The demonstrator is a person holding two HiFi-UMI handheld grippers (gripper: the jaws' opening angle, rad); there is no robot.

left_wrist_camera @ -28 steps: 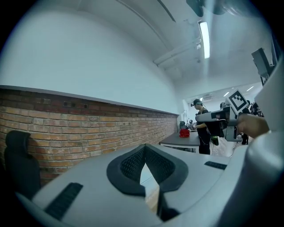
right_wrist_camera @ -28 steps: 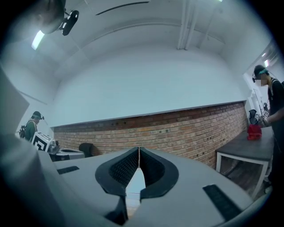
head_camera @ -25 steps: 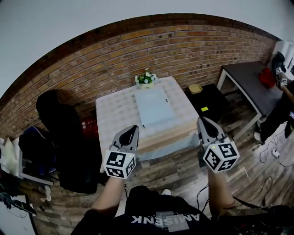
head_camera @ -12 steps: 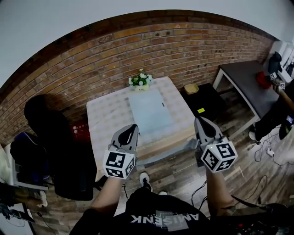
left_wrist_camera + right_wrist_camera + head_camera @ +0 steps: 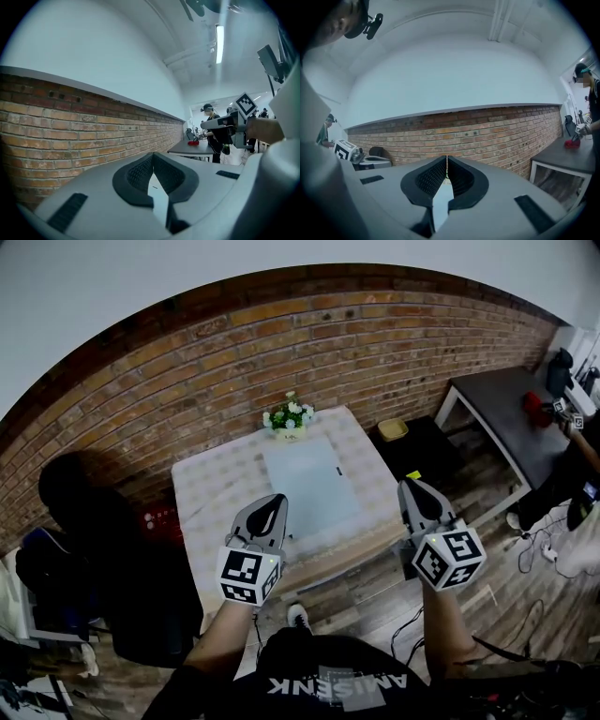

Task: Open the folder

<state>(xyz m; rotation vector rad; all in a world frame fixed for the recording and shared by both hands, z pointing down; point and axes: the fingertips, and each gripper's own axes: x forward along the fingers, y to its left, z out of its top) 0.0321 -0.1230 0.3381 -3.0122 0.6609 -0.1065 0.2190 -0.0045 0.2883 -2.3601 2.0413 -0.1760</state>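
Note:
A pale blue folder (image 5: 309, 486) lies flat and closed on the white table (image 5: 214, 495) in the head view. My left gripper (image 5: 275, 502) is held level over the table's near left edge, jaws shut and empty. Beyond the near right corner my right gripper (image 5: 411, 487) is also shut on nothing. In the left gripper view the left gripper (image 5: 153, 154) has its tips pressed together against the brick wall. The right gripper (image 5: 446, 159) looks the same in its own view. The folder is hidden in both gripper views.
A small pot of white flowers (image 5: 289, 417) stands at the table's far edge by the brick wall (image 5: 244, 352). A dark chair (image 5: 94, 549) is left of the table. A grey bench (image 5: 511, 413) with a red object stands right, where another person works. Cables lie on the wooden floor.
The table and folder have come closer in the head view as I walked toward them. Both grippers stayed shut and kept their pose in front of me.

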